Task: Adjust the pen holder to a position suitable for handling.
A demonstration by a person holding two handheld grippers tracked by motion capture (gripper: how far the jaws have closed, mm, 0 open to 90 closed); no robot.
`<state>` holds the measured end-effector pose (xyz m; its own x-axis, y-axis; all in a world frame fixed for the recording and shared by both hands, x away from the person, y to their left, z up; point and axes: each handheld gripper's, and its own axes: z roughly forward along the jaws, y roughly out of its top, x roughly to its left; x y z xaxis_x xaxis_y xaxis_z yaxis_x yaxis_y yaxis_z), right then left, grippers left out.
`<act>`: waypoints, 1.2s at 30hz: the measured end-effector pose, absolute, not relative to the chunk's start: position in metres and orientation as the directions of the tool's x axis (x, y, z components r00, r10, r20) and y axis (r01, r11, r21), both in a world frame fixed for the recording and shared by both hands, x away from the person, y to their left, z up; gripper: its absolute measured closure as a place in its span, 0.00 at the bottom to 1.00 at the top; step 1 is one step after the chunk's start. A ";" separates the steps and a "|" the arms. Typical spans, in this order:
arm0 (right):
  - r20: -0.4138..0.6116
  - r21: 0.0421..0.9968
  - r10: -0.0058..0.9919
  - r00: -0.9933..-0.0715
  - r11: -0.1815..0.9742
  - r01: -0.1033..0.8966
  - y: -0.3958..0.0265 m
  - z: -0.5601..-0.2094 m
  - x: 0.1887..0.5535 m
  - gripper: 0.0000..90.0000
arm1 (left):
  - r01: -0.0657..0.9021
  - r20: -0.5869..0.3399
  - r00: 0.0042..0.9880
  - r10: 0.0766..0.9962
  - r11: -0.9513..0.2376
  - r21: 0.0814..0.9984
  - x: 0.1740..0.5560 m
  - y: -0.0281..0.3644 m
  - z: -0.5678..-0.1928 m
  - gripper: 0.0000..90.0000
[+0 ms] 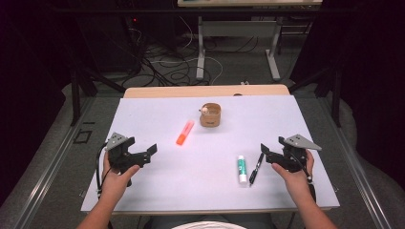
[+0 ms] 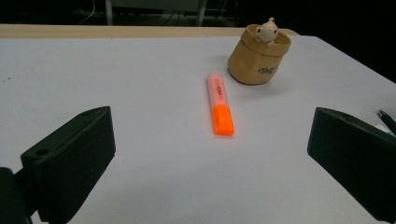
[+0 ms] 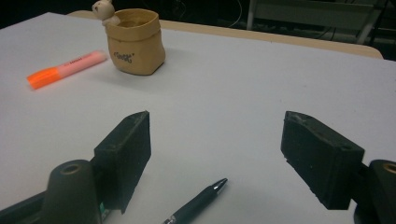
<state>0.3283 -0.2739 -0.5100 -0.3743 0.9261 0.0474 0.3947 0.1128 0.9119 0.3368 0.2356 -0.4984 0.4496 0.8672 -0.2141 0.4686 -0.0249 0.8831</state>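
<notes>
Black pen (image 3: pixel 198 203) lay on the white table (image 1: pixel 157 186) directly between and just ahead of the wide-open, empty jaws of the right gripper (image 3: pixel 215 156), with a green-and-white glue stick (image 1: pixel 242 169) just beside it. The left gripper (image 2: pixel 210 154), likewise spread wide and holding nothing, faced an orange highlighter (image 2: pixel 219 109) lying ahead between its jaws; beyond stood a small tan pouch-shaped holder (image 2: pixel 259 58) with a figurine (image 2: pixel 267 31) on its rim. Judged risk: the slim pen could roll or skid out of a closing grip, or a jaw could nudge the neighbouring glue stick.
</notes>
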 end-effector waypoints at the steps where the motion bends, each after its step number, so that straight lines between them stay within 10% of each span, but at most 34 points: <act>1: 0.035 0.912 0.923 -0.383 0.128 0.390 -0.273 -0.511 0.329 0.27 | 0.467 -0.212 0.443 0.871 -0.022 0.884 0.337 0.236 -0.498 0.02; 14: -0.042 0.903 0.870 -0.492 0.244 0.355 -0.262 -0.507 0.338 0.17 | 0.448 -0.203 0.444 0.873 -0.020 0.894 0.331 0.239 -0.499 0.03; 36: -0.223 0.822 0.696 -0.682 0.510 0.252 -0.203 -0.461 0.373 0.37 | 0.456 -0.193 0.425 0.884 -0.025 0.889 0.329 0.238 -0.502 0.10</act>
